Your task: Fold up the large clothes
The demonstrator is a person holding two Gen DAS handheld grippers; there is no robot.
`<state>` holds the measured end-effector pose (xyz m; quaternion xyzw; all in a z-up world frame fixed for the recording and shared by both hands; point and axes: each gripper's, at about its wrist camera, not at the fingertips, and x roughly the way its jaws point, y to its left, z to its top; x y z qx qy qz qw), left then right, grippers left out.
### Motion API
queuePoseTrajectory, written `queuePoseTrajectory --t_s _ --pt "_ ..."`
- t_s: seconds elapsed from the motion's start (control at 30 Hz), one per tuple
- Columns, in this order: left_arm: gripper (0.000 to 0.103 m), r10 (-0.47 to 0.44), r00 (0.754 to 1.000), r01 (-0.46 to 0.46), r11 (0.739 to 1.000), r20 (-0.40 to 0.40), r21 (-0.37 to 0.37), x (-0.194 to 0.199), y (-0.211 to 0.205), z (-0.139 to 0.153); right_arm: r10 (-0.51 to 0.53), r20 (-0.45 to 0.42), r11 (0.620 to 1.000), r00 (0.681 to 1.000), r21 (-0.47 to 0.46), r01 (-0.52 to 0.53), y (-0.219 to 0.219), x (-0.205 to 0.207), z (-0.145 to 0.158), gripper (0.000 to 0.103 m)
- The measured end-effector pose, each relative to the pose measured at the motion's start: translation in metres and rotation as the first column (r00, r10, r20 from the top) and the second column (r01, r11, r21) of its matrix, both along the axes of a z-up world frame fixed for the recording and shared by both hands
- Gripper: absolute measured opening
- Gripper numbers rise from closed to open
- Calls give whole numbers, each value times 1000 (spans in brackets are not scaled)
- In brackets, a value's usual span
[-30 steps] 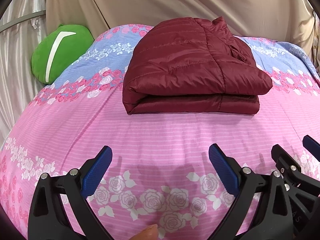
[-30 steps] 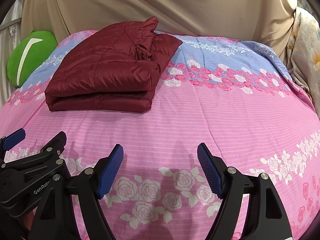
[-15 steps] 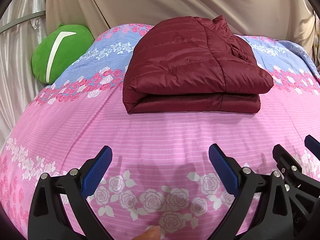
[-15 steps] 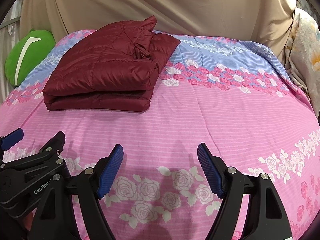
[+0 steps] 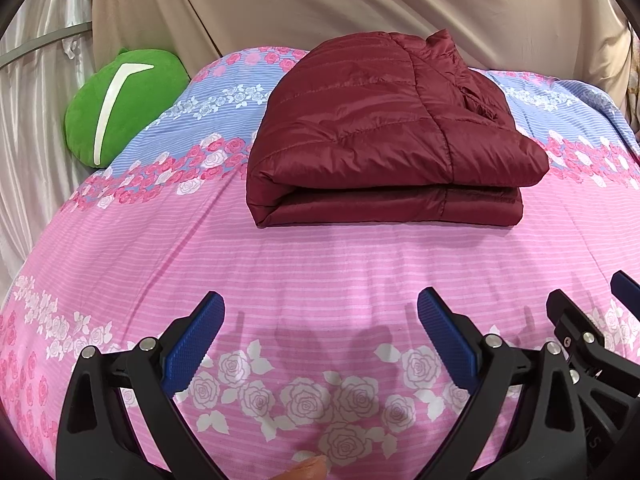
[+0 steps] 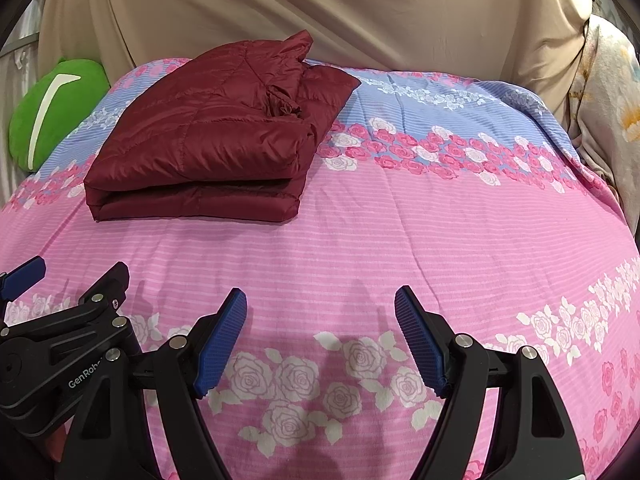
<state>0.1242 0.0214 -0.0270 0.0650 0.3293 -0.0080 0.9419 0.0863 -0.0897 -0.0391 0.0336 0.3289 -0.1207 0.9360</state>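
A dark red quilted jacket point(image 5: 380, 132) lies folded into a thick rectangle on the pink flowered bedspread point(image 5: 320, 264), its collar at the far end. From the right wrist view the jacket point(image 6: 212, 140) sits to the upper left. My left gripper point(image 5: 320, 312) hovers over the bedspread well short of the jacket, open, nothing between its blue pads. My right gripper point(image 6: 320, 308) is open too and empty, side by side with the left one. A fingertip point(image 5: 308, 468) shows at the bottom edge of the left wrist view.
A green plush cushion point(image 5: 120, 104) rests at the bed's far left corner. Beige cloth point(image 6: 320, 12) drapes behind the bed, and a flowered fabric point(image 6: 608, 112) hangs at the right. The bedspread point(image 6: 460, 220) stretches bare to the right of the jacket.
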Motion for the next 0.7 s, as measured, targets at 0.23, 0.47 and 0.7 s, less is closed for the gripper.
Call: queuePoseTrajectory --t_s 0.23,0.47,0.7 --pt "95 0 1000 0 1000 0 0 0 0 0 0 -1 1000 1000 0 0 -2 -1 0 74" --pt "95 -2 1000 2 1000 5 0 -2 1 0 -4 0 1000 1000 -1 4 -3 -2 0 74" --pt "92 -8 1000 7 1000 6 9 -2 0 3 -1 -2 1000 1000 -6 1 -5 -3 0 74"
